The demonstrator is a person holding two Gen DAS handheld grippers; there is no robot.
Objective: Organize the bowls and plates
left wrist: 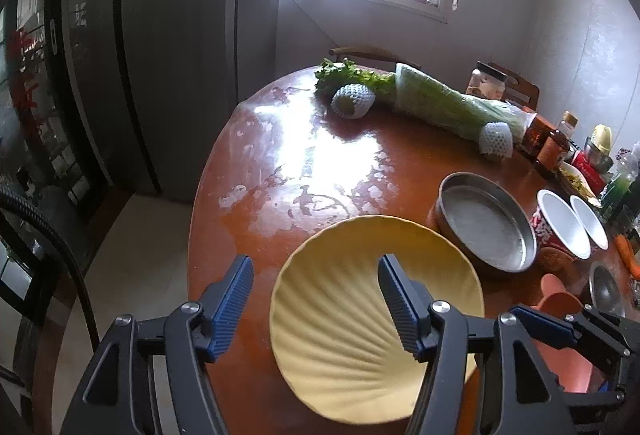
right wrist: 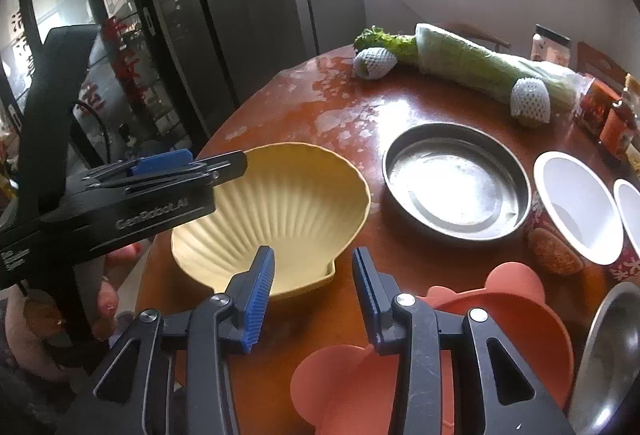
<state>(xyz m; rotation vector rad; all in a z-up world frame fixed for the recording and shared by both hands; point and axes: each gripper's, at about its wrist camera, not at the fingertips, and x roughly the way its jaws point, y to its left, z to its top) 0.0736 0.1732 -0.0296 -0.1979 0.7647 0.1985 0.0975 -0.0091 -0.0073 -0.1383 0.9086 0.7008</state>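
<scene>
Now both of my hand-held grippers hang wide over the dishes.

My left hand-held gripper (left wrist: 316, 303) gapes over the yellow shell plate's (left wrist: 360, 323) near-left rim; my right hand-held gripper (right wrist: 314, 295) spreads wide between that plate and the orange plate (right wrist: 516, 315). A steel pan (right wrist: 456, 183) sits just beyond on the wooden surface (right wrist: 344, 115).

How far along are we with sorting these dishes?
Nothing looks stacked yet. The open left gripper straddles the rim of the yellow shell-shaped plate; the open right gripper holds nothing. Round steel pan, white bowls and orange plate sit separately.
</scene>
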